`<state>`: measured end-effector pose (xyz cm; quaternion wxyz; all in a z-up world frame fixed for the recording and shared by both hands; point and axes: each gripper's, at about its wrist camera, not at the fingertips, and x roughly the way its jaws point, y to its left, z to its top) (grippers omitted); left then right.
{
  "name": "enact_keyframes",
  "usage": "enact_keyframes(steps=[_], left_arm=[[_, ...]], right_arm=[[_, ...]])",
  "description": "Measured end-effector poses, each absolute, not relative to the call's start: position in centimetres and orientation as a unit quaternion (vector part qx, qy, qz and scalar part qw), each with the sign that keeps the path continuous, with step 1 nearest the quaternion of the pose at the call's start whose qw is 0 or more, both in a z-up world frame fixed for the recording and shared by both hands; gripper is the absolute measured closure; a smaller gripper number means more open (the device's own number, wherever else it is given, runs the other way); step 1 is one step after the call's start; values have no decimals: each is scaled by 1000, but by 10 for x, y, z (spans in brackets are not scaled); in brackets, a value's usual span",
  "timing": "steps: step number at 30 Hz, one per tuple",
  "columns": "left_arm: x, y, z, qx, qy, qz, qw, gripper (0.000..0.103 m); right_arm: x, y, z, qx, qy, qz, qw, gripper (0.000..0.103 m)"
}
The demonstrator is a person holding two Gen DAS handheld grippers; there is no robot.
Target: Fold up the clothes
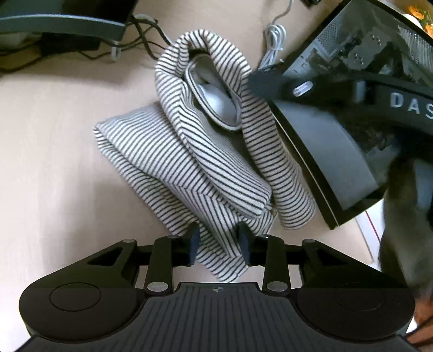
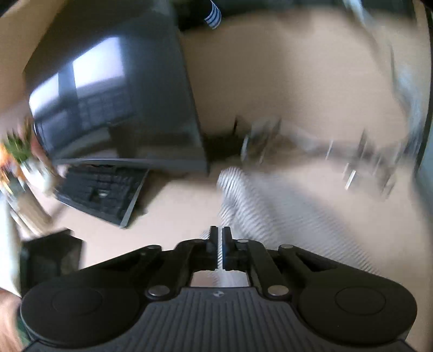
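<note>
A black-and-white striped garment (image 1: 189,162) lies partly folded on the beige table (image 1: 54,162). Its grey-lined neck opening (image 1: 216,100) faces up. In the left wrist view my left gripper (image 1: 219,243) is shut on a bunched near corner of the fabric, with its pads against both sides. My right gripper (image 1: 250,80) comes in from the right and pinches the raised fold by the neck opening. The right wrist view is blurred: the right gripper (image 2: 219,243) has its jaws almost together on a thin edge of the striped garment (image 2: 270,205).
A dark computer case (image 1: 338,121) stands close to the garment's right side and also shows as the computer case (image 2: 121,94). A black keyboard (image 2: 100,189) lies below it. White cable (image 1: 273,40), black cables (image 1: 146,40) and a monitor base (image 1: 62,24) sit at the back.
</note>
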<state>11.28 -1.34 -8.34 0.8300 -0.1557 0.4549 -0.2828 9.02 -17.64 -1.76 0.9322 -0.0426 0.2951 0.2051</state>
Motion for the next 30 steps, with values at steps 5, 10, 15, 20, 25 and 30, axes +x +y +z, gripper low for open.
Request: enact_keyframes(steps=[5, 10, 15, 20, 25, 30], left_arm=[[108, -16, -79, -152, 460, -266, 833, 61], [105, -19, -77, -148, 464, -264, 832, 61], [112, -21, -81, -143, 470, -267, 829, 65], [113, -23, -84, -129, 469, -269, 831, 66], [108, -21, -84, -116, 464, -270, 836, 65], [97, -6, -73, -89, 469, -254, 841, 61]], right_arm=[[80, -172, -32, -148, 274, 183, 932, 48], [92, -181, -87, -143, 327, 133, 925, 89], [102, -222, -40, 42, 341, 198, 918, 93], [112, -210, -30, 149, 380, 293, 865, 93], [126, -192, -91, 161, 473, 287, 818, 93], [114, -177, -96, 85, 446, 285, 844, 95]])
